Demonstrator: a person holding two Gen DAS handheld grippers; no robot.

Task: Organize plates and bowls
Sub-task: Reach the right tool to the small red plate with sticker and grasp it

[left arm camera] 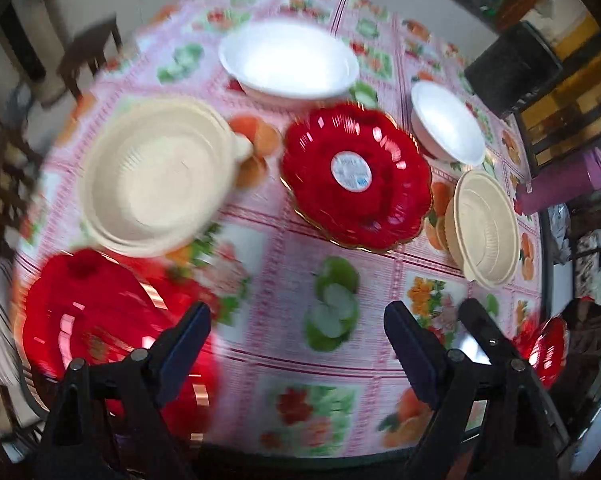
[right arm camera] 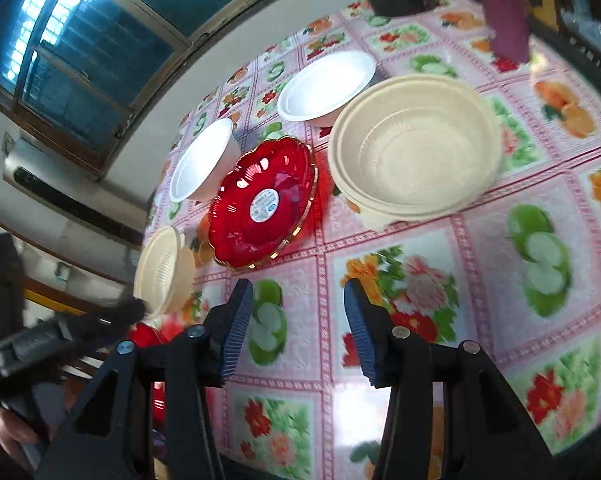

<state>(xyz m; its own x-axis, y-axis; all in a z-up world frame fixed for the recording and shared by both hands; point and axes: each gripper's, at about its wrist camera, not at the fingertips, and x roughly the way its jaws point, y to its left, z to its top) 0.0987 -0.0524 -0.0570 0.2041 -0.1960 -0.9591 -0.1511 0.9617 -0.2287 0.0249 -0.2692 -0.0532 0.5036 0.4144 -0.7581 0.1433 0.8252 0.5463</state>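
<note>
Both the left gripper (left arm camera: 296,344) and right gripper (right arm camera: 298,328) hang open and empty over the table's (right arm camera: 400,420) near edge, nothing stacked yet, so next looks like closing on a red plate (right arm camera: 262,204).

Daylight enters through the window (right arm camera: 80,40), which glows blue-white. Glare washes out the white bowl (left arm camera: 288,60) and glints on the red plate (left arm camera: 356,172) beside it. Motion blur smears everything around that plate; fisheye bending darkens the edges.
</note>
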